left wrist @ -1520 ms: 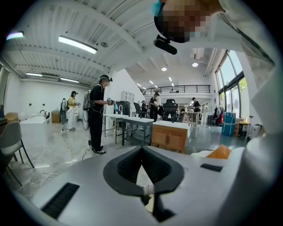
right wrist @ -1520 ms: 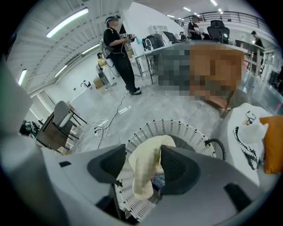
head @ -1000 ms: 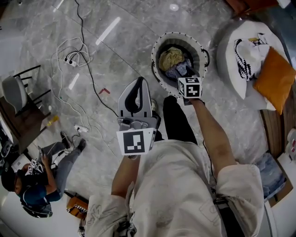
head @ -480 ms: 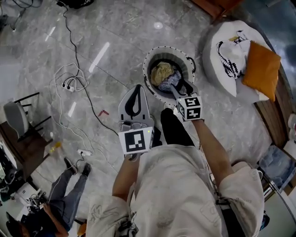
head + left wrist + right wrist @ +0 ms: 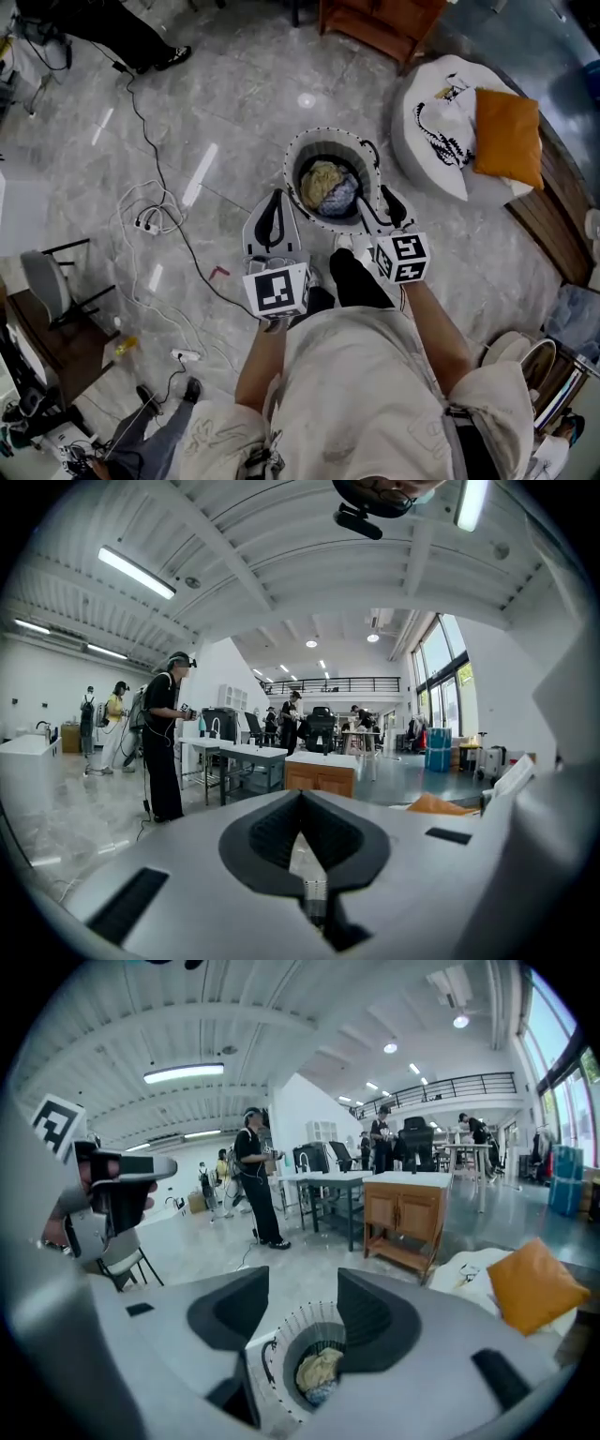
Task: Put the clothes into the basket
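A round wire-rimmed basket [image 5: 291,161] stands on the grey floor ahead of me. In it lie a beige garment [image 5: 322,178] and a blue-grey one [image 5: 341,195]. My right gripper [image 5: 378,208] hangs above the basket's near right rim. Its jaws are closing but stand wide apart, with nothing between them. In the right gripper view the gripper [image 5: 302,1312] frames the basket [image 5: 272,1358] and the clothes [image 5: 319,1370] far below. My left gripper [image 5: 275,202] is shut and empty, left of the basket. In the left gripper view its jaws [image 5: 302,794] point out level across the hall.
A white beanbag [image 5: 431,141] with an orange cushion [image 5: 506,136] lies right of the basket. A wooden cabinet [image 5: 375,19] stands behind it. White and black cables [image 5: 150,217] trail over the floor at left, near a chair [image 5: 45,279]. People stand far off [image 5: 164,733].
My right gripper has come up out of the basket, empty, and drawn back toward me. The left gripper rose slightly. The basket now looks smaller and farther below.
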The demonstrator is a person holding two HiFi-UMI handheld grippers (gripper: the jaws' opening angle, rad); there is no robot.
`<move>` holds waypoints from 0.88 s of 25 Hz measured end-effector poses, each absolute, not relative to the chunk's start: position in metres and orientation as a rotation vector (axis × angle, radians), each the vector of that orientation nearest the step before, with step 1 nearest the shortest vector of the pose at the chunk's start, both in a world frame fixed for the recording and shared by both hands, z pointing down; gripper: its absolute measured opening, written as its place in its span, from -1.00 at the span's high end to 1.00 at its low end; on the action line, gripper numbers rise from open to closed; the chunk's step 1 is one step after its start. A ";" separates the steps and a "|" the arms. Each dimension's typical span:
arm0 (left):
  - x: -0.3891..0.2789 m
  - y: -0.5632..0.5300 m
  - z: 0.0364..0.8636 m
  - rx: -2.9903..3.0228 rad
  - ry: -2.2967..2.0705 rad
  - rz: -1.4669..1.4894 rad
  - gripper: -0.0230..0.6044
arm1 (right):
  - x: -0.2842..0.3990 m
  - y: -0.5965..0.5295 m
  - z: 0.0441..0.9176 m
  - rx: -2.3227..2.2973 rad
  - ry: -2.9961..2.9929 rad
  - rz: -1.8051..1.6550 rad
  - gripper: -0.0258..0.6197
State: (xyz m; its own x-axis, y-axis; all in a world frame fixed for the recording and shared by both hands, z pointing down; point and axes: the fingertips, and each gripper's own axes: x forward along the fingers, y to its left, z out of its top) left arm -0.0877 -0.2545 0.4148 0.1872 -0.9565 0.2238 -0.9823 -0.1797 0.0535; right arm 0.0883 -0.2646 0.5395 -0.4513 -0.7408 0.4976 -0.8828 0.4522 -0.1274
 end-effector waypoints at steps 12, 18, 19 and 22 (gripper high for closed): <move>-0.070 -0.227 0.352 2.426 -1.840 0.124 0.92 | 0.125 -0.239 0.381 1.657 -2.438 0.144 0.29; -0.055 -0.219 0.315 2.539 -1.820 0.074 0.92 | 0.141 -0.225 0.322 1.765 -2.463 -0.047 0.29; -0.054 -0.219 0.311 2.552 -1.824 0.068 0.92 | 0.145 -0.224 0.312 1.795 -2.469 -0.060 0.29; -0.055 -0.215 0.296 2.576 -1.846 0.024 0.92 | 0.156 -0.219 0.289 1.869 -2.486 -0.097 0.29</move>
